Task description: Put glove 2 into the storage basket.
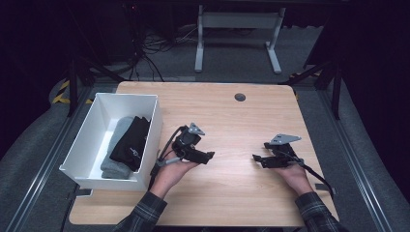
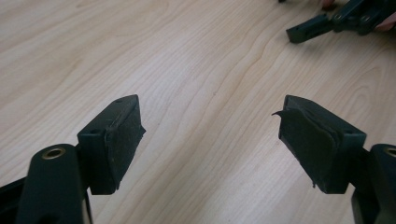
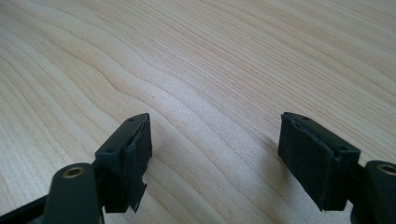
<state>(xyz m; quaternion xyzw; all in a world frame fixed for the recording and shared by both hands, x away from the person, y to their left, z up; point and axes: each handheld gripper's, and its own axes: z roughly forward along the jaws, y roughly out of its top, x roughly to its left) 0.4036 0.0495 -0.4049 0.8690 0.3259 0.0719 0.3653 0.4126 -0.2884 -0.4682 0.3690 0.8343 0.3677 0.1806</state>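
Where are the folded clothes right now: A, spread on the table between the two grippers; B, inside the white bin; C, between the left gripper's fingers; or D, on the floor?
B: the black garment and grey garment lie inside the white bin at the table's left, while the left gripper and right gripper are both open over bare wood with nothing between their fingers.

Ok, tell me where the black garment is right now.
In the high view the black garment lies inside the white bin at the table's left edge, draped over a grey folded cloth, left of the left hand-held gripper.
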